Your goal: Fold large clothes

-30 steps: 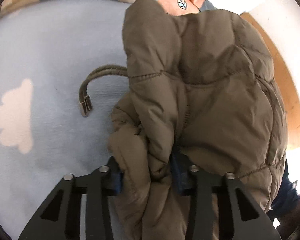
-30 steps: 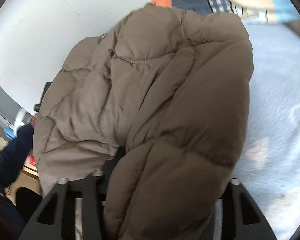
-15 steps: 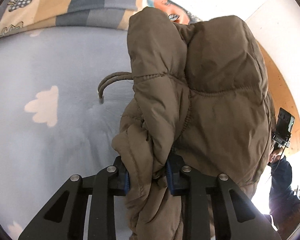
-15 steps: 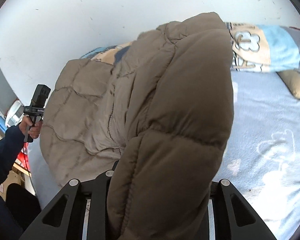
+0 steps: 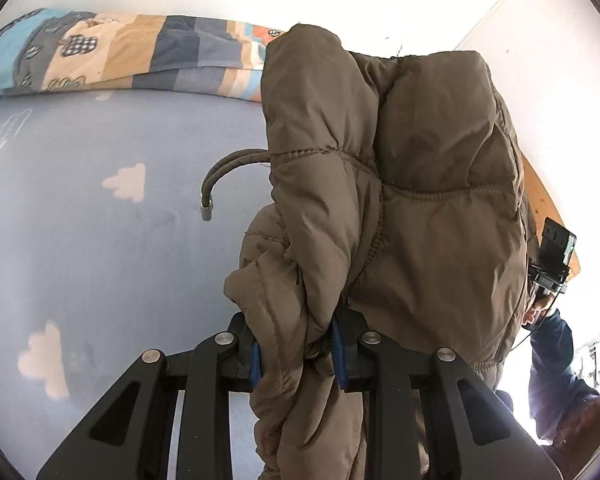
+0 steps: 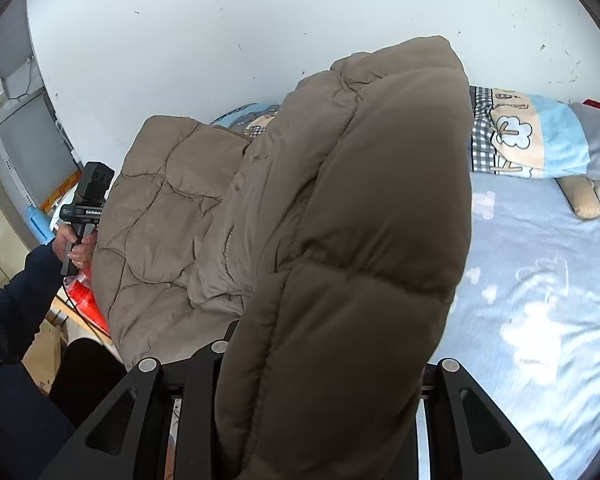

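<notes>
A: Where is the jacket (image 5: pixel 400 184), and which way does it run?

B: Held up over the bed (image 5: pixel 100 264). Its long axis runs away from both cameras and upward; folds hang down past the fingers. A drawcord (image 5: pixel 220 172) curls out from its left side, its metal tip free above the sheet.

A: The claws?

B: The left gripper (image 5: pixel 296 354) is clenched on a bunched fold, blue pads pressing it from both sides. Its jaws have just been closing, cloth between them. The right gripper (image 6: pixel 324 364) is buried under a thick padded panel. Its jaws have also just been closing, the jacket between them, but I cannot tell whether the pads press.

A: What is around?

B: A striped quilt (image 5: pixel 148 60) lies along the bed's far edge against the wall (image 6: pixel 260 20). In the right view a hand (image 6: pixel 76 244) in a dark sleeve holds the other handle, beyond the bed's left edge. The jacket blocks most of the far edge in both views.
</notes>
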